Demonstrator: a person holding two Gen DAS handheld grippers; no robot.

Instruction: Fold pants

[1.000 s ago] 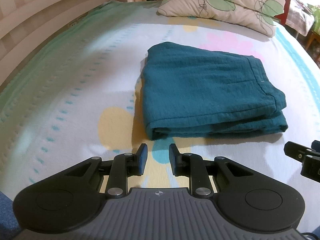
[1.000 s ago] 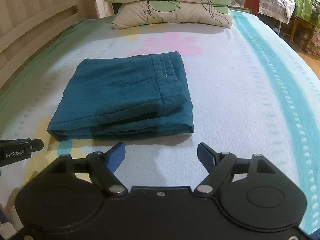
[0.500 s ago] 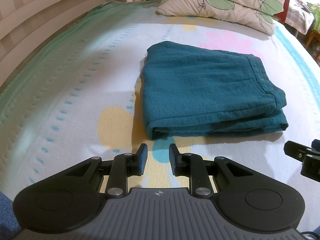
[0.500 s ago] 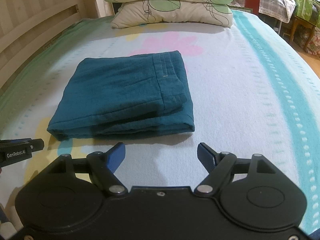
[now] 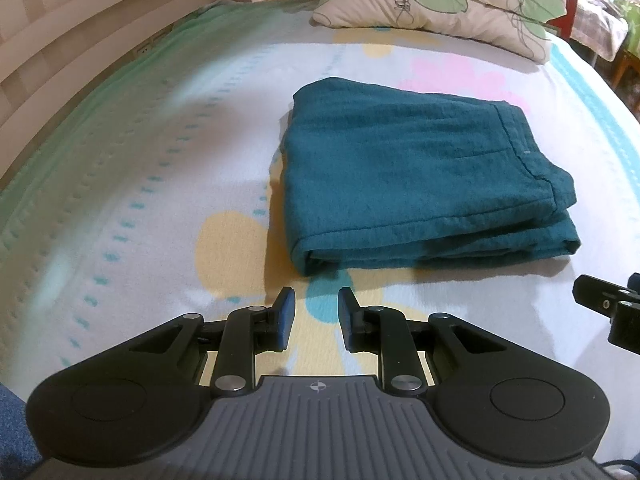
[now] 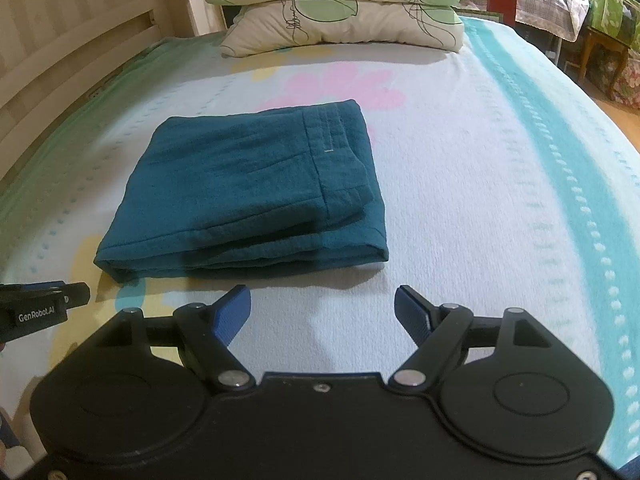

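Pants (image 5: 416, 168), teal, folded into a flat rectangular stack on the bedsheet (image 5: 132, 184). Position: just ahead of both grippers, not touching either.
Left gripper (image 5: 313, 318): jaws narrowly parted, holding nothing; the stack's near left corner lies directly ahead.
Right gripper (image 6: 322, 312): jaws spread wide, empty; stack ahead and slightly left.
Pillows (image 6: 340, 12): two, stacked, far beyond the pants.
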